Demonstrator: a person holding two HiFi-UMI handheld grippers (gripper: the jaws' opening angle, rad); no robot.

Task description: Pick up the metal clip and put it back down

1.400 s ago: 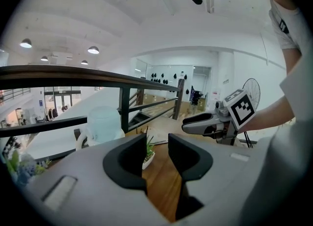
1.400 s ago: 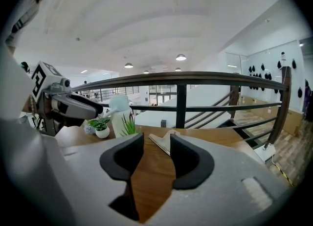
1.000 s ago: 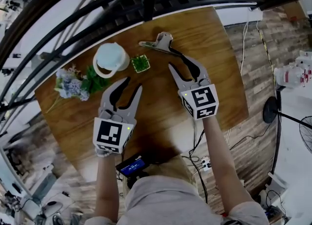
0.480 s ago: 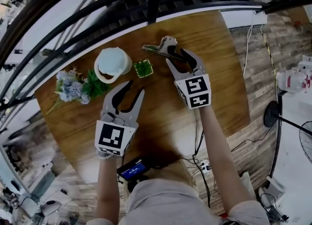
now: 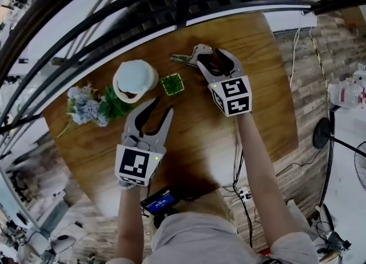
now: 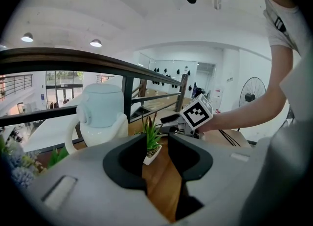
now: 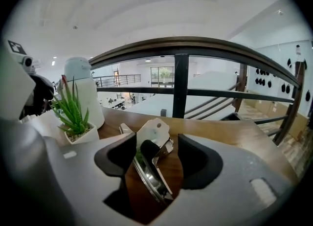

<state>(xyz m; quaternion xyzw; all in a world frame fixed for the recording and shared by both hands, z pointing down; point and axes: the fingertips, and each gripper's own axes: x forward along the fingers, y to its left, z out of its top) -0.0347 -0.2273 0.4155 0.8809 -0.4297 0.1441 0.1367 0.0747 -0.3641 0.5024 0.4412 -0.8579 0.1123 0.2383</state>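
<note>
While your right tongs (image 5: pixel 216 60), jaws just opening wide, straddle the metal clip (image 7: pixel 153 133) unclamped, left tongs (image 5: pixel 162 106) sit part-open, empty. Clip looks light, stiff, slick: pinch its raised handles squarely.

**Head view:** taken from above the person, facing steeply down, far enough to take in the whole wooden table (image 5: pixel 189 137).

**Left gripper view:** set low over the tabletop, facing across it toward the railing (image 6: pixel 127 80), with the potted plant (image 6: pixel 151 139) near.

**Right gripper view:** set low by the table's far edge, facing the same railing, with the metal clip (image 7: pixel 151 164) very close to the lens.

All three views share the potted plant, the white jug (image 5: pixel 134 77) and the railing.
</note>
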